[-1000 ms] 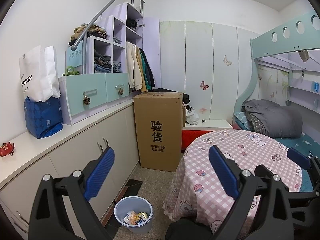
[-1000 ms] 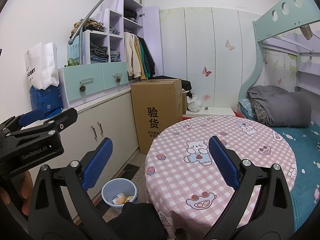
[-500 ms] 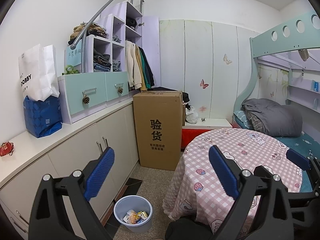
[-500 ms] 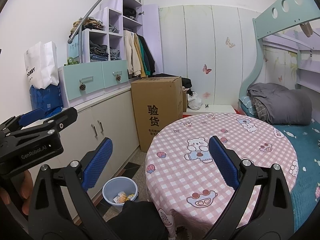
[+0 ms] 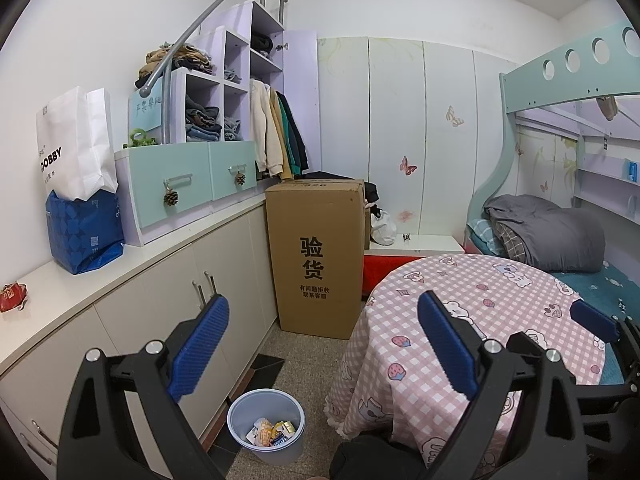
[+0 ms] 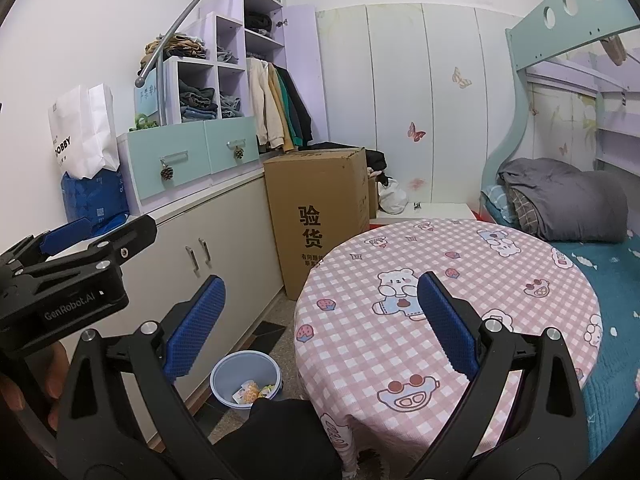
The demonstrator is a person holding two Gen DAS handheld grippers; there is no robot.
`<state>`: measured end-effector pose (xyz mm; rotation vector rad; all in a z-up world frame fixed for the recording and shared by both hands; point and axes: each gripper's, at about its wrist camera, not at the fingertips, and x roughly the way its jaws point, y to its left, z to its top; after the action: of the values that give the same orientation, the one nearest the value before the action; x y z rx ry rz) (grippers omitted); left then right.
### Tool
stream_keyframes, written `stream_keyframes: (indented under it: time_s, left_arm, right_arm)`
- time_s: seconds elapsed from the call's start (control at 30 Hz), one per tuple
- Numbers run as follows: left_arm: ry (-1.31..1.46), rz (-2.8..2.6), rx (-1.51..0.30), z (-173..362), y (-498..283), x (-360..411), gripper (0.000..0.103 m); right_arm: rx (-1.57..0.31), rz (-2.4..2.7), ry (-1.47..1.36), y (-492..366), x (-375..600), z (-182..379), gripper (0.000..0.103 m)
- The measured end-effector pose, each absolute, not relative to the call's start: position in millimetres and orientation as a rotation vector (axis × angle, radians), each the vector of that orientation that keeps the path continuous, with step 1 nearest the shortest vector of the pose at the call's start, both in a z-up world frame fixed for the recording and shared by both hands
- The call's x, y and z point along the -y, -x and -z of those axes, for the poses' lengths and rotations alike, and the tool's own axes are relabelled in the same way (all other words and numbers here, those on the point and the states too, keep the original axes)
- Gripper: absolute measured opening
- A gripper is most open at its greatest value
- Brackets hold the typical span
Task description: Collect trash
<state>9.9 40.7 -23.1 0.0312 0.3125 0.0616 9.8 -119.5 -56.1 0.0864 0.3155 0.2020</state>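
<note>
Down at six o'clock on the floor, the bin (image 5: 266, 424) is sitting with wrappers already inside, between the cabinets and the round table (image 6: 460, 320). Both the left hand-held gripper (image 5: 320, 344) and the right hand-held gripper (image 6: 318, 320) are hanging wide open, holding nothing. Over at nine o'clock, a red wrapper (image 5: 12, 298) is lying on the worktop (image 5: 132, 256). I'd judge the left one is best placed: swing toward it, come in low, and close squarely on the crumpled middle.
</note>
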Motion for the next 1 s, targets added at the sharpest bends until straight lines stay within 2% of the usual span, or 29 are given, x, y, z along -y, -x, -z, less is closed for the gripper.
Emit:
stream_keyframes:
  time_s: [1.0]
  left_arm:
    - [-0.030,-0.061,-0.323,30.8,-13.4,-39.2,0.093]
  right_arm:
    - [-0.335,-0.204,-0.088,-14.6,114.5,58.4,0.095]
